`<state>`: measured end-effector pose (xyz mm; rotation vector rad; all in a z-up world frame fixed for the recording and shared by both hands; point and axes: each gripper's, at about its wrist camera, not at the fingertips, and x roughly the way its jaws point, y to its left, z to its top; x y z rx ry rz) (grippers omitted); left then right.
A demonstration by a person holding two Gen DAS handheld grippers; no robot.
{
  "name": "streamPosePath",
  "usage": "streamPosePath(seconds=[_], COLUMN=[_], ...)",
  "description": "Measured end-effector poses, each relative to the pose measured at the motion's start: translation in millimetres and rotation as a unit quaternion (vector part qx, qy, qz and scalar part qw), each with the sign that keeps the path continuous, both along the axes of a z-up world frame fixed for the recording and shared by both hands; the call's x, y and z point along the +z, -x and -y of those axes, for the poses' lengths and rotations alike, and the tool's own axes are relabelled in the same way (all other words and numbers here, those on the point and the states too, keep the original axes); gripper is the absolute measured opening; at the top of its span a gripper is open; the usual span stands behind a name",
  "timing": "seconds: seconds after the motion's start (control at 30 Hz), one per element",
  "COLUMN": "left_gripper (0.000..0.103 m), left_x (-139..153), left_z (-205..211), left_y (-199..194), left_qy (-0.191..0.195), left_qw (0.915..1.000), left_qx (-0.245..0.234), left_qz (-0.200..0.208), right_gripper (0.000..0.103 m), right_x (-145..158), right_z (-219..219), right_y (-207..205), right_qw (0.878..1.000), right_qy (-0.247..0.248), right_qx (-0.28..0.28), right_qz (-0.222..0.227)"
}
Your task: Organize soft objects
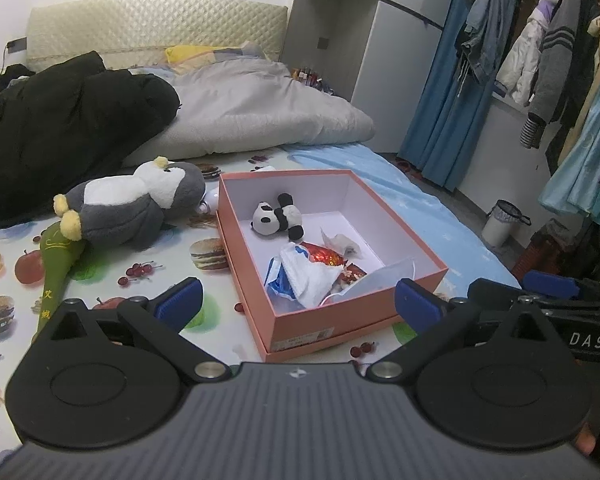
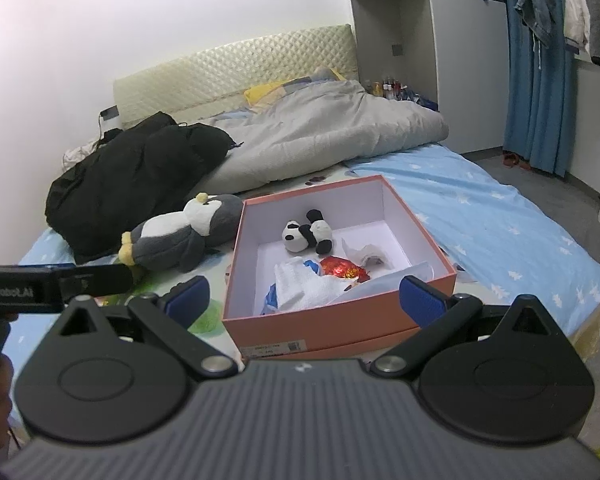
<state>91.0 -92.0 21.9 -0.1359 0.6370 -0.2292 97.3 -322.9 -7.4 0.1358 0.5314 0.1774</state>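
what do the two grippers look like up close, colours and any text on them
Both match: the left gripper and right gripper have a ribbed grey body, black rounded linkage arms with silver pivot pins, and blue finger pads. White lettering on their black side bars reads "DAS" and "GenRobot.AI".

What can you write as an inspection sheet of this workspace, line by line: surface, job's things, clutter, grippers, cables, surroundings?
Surface: bed with a blue star sheet and a food-print mat.
Job's things: pink box open on the mat; panda plush inside it; penguin plush lying on the mat, left of the box; green soft toy partly under the penguin.
Clutter: white cloth, red foil wrapper and a face mask in the box; black coat and grey duvet on the bed.
Grippers: left gripper open, empty; right gripper open, empty.
Cables: one black cable at the headboard.
Surroundings: blue curtain, hanging clothes, waste bin.
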Motion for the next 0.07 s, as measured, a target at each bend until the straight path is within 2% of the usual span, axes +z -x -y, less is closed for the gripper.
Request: streamPosePath(seconds=[0.07], left_gripper=[0.103], left_x=[0.7], left_z=[0.0], left_y=[3.0], left_qy=[0.002], left_qw=[1.0], left_qx=[-0.001], left_qz=[0.002], right_gripper=[0.103], right_x=[1.7], right_z=[0.2], right_y=[2.5], right_qw=[1.0], right_qy=[0.002], right_qx=[0.0], right_qz=[0.004])
